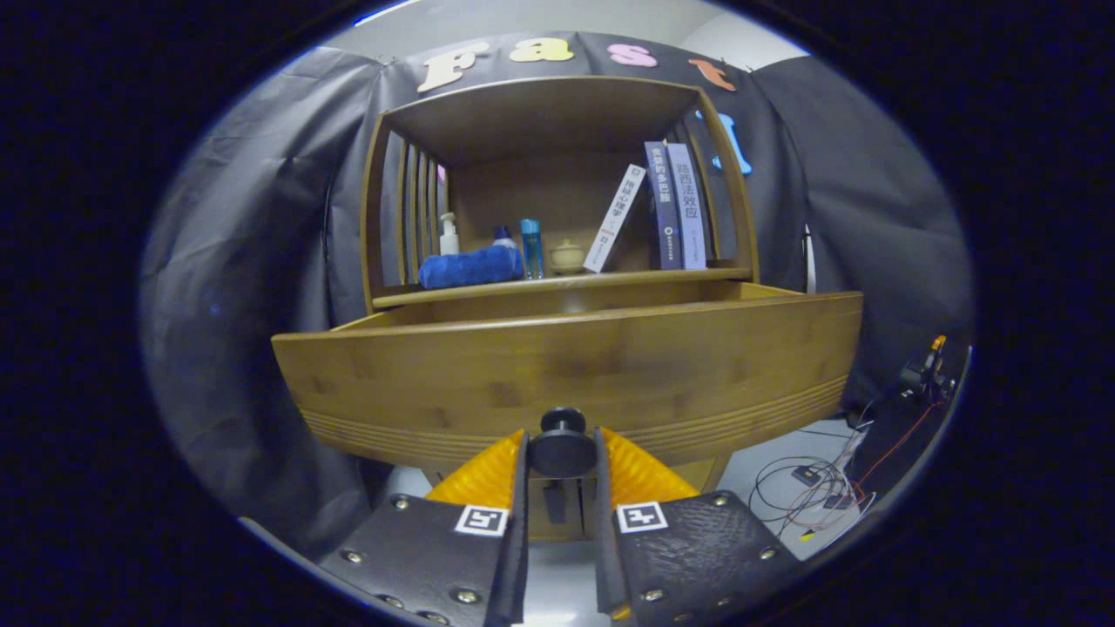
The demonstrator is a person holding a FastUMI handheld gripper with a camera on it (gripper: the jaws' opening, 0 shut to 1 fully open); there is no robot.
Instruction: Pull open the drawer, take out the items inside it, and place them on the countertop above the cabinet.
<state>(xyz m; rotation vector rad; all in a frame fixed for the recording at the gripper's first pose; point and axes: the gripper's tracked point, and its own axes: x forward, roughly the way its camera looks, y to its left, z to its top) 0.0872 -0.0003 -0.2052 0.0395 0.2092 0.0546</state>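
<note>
**Drawer out, knob clamped**

While the drawer (pixel 566 366) stands pulled out from the wooden cabinet (pixel 557 113), the gripper (pixel 562 453) is clenched on the round dark knob (pixel 563 442) at the middle of the drawer's front, both fingers pressing its sides. The drawer's inside is hidden behind its front panel. On the countertop (pixel 557 280) above, from its left edge rightward, sit a white pump bottle (pixel 449 235), a blue cloth (pixel 470 266), a blue bottle (pixel 531 248), a small lidded pot (pixel 568 255), a leaning white book (pixel 615 218) and two upright books (pixel 675 206).
</note>
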